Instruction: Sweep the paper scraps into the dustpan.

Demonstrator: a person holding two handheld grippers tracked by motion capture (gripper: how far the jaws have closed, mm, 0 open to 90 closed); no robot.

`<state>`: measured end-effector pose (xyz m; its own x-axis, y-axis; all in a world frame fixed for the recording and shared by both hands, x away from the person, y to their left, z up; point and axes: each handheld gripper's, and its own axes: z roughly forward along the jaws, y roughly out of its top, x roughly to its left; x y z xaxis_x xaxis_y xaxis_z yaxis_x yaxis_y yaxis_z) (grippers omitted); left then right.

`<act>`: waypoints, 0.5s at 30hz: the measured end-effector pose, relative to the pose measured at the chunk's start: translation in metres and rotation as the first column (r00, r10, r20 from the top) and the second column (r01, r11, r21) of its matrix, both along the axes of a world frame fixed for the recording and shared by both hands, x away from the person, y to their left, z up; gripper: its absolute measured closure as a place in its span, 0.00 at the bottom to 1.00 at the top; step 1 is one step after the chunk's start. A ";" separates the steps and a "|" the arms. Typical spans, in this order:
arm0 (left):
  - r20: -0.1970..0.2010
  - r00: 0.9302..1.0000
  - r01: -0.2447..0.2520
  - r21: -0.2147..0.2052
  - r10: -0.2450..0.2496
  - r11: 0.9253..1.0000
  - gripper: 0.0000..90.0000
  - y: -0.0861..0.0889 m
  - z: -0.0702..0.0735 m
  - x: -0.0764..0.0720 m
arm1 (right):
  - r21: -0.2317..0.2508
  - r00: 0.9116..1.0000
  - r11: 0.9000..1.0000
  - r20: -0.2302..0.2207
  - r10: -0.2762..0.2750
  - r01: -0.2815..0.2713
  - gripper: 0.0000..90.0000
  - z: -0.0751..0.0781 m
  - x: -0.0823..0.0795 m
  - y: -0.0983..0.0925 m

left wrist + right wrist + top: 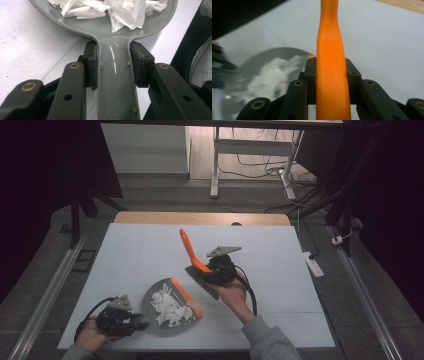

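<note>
A grey dustpan (162, 292) with an orange front lip lies on the white table (135, 250), heaped with torn white paper scraps (169, 306). My left gripper (136, 323) is shut on the dustpan handle (116, 82), its pads pressed on both sides. To the right of the pan, my right gripper (207, 270) is shut on the orange handle (332, 75) of a small brush (192, 252), whose dark bristles (202, 282) point down at the table. In the right gripper view the pan and paper scraps (272, 72) show blurred at the left.
The white table's near edge runs just under both hands. Behind the table stand a white desk frame (216, 160) and loose cables (260, 167) on the floor; a power strip (314, 264) lies off the table's right edge.
</note>
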<state>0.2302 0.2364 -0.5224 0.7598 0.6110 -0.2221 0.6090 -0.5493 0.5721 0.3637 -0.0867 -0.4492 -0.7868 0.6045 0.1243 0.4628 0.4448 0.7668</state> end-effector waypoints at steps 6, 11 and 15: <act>-0.001 1.000 0.000 0.000 0.000 1.000 0.69 0.000 0.000 0.000 | -0.097 0.999 0.995 -0.043 -0.025 0.021 0.78 -0.031 0.007 0.004; 0.000 1.000 -0.001 0.000 0.001 1.000 0.69 0.000 0.000 0.000 | -0.111 0.997 0.993 -0.067 0.033 -0.041 0.78 -0.044 -0.003 0.030; -0.004 1.000 -0.002 0.001 0.002 1.000 0.69 0.000 0.000 0.000 | -0.043 0.990 0.993 -0.096 0.102 -0.107 0.78 -0.043 -0.018 0.053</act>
